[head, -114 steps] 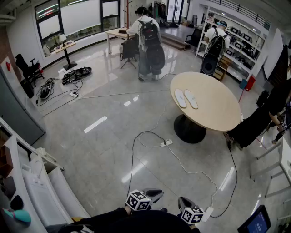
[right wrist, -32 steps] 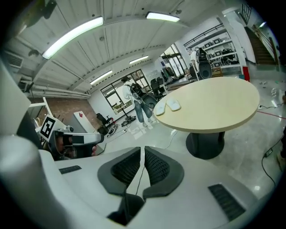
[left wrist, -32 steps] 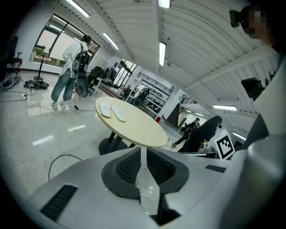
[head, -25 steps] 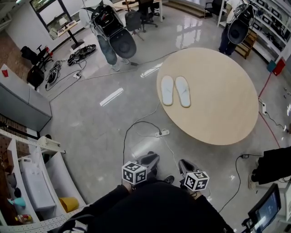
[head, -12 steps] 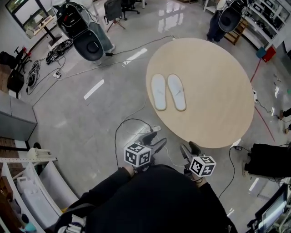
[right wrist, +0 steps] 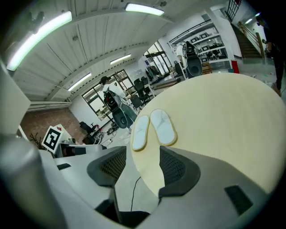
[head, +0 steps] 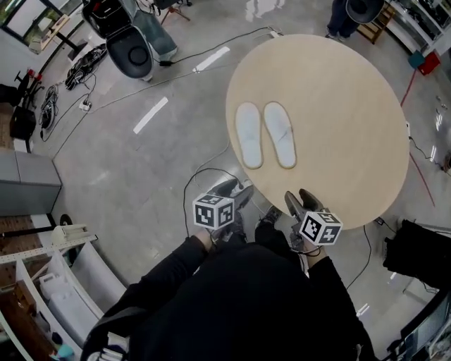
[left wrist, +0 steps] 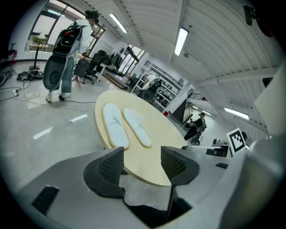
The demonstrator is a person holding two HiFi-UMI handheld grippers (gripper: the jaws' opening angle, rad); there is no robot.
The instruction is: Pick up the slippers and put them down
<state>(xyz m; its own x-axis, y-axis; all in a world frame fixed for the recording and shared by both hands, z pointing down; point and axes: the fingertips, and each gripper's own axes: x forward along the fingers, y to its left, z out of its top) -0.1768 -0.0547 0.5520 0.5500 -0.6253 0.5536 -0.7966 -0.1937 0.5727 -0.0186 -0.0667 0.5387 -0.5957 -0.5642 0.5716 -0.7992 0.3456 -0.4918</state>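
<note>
Left gripper (head: pixel 238 189), right gripper (head: pixel 299 198): jaws just opening, wide, empty. Slippers (head: pixel 248 135) ahead of jaws on table (head: pixel 352 127). Risk: thin, flat soles may slip the pinch.

A pale tan round table (head: pixel 352 127) stands on a glossy grey floor (head: pixel 141 176). 2 white slippers (head: pixel 279 134) lie flat on the table, side by side and parallel, near the table's floor-side edge.

The head view's top edge cuts off a backpack-wearing person (head: pixel 153 37) and a second person (head: pixel 342 21).
</note>
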